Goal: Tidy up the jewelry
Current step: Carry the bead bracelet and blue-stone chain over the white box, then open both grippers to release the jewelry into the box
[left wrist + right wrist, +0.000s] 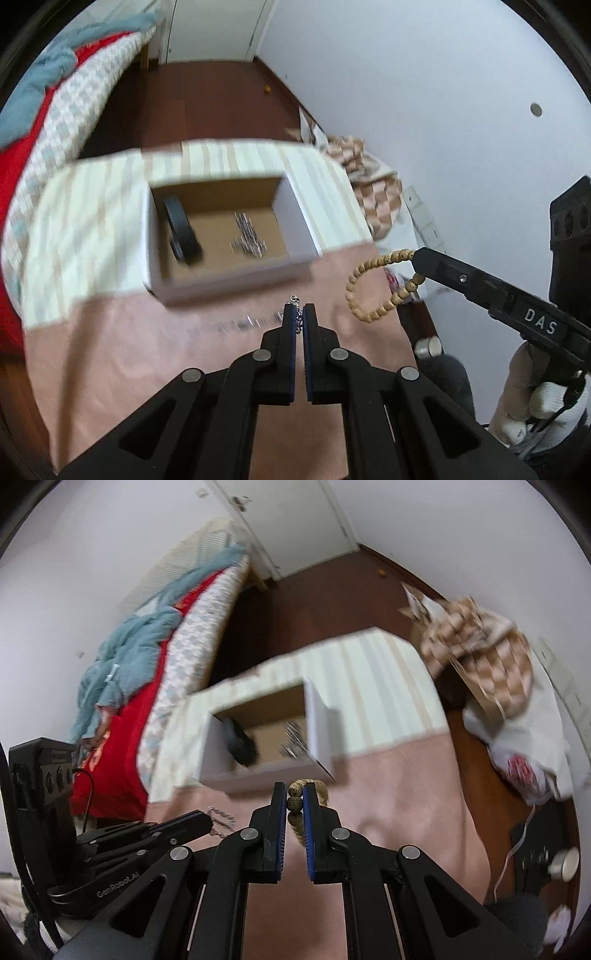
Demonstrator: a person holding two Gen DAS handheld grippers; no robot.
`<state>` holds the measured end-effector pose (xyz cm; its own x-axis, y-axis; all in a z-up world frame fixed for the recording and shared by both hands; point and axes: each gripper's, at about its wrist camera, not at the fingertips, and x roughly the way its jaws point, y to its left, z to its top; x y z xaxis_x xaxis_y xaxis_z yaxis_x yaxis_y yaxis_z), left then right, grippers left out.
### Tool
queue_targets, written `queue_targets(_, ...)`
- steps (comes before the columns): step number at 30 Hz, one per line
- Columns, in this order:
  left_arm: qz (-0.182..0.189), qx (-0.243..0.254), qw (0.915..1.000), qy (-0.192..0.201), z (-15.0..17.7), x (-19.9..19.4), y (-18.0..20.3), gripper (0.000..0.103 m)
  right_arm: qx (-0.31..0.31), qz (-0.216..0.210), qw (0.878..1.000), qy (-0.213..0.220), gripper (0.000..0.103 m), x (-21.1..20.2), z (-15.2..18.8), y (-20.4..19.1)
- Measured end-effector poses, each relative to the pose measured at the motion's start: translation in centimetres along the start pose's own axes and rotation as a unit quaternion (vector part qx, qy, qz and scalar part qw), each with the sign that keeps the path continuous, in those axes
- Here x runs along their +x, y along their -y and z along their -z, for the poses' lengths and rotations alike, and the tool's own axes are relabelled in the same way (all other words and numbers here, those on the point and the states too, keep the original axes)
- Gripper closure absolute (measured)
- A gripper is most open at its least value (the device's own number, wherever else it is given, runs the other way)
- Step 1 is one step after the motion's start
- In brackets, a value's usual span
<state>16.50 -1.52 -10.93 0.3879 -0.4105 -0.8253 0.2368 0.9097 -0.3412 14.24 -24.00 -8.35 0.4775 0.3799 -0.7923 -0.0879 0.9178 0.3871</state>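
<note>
An open white cardboard box (308,225) stands on the cloth-covered table; inside lie a black bangle (183,234) and a silver chain (249,236). My left gripper (299,314) is shut on a thin silver chain (293,300) and holds it above the pink cloth, just in front of the box. My right gripper (294,797) is shut on a tan wooden bead bracelet (295,803); in the left wrist view the bracelet (369,284) hangs as a loop from the right gripper's tip, right of the box. The box (319,716) is also ahead in the right wrist view.
The table carries a pink cloth (184,350) and a striped cloth (92,206). A bed with red and teal bedding (140,657) is at the left. A checked cloth pile (491,646) and a white bag (524,738) lie on the floor at the right.
</note>
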Motion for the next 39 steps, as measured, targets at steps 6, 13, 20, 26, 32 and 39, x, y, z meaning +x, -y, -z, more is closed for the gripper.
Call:
queue_targets(6,-0.027,-0.012,0.9994,0.016,-4.2,0.5,-3.0,0.102,-0.045,-0.015,0.999,-0.006,0.094,2.4,-5.6,-3.7)
queue_targets(13,-0.044,-0.048,0.9978,-0.014,-5.5,3.9,-7.6,0.102,-0.068,-0.014,0.996,-0.063,0.094,9.3,-9.1,-5.7)
queue_targets(20,-0.043,-0.096,0.9927,-0.059,-4.8,6.3,-10.1,0.1,-0.091,-0.004,0.989,-0.118,0.094,16.2,-9.1,-7.0)
queue_targets(26,-0.062,-0.123,0.9886,-0.061,-4.5,6.3,-10.9,0.098,-0.044,-0.065,0.982,-0.174,0.093,19.8,-9.5,-5.6)
queue_targets(32,-0.109,-0.114,0.9866,-0.042,-4.2,5.6,-10.2,0.032,-0.042,-0.004,0.982,-0.182,0.049,20.0,-9.1,-3.1)
queue_targets(39,-0.188,-0.085,0.9785,0.0,-3.4,4.0,-9.0,0.012,-0.101,0.083,0.985,-0.114,0.035,15.3,-7.9,-3.1)
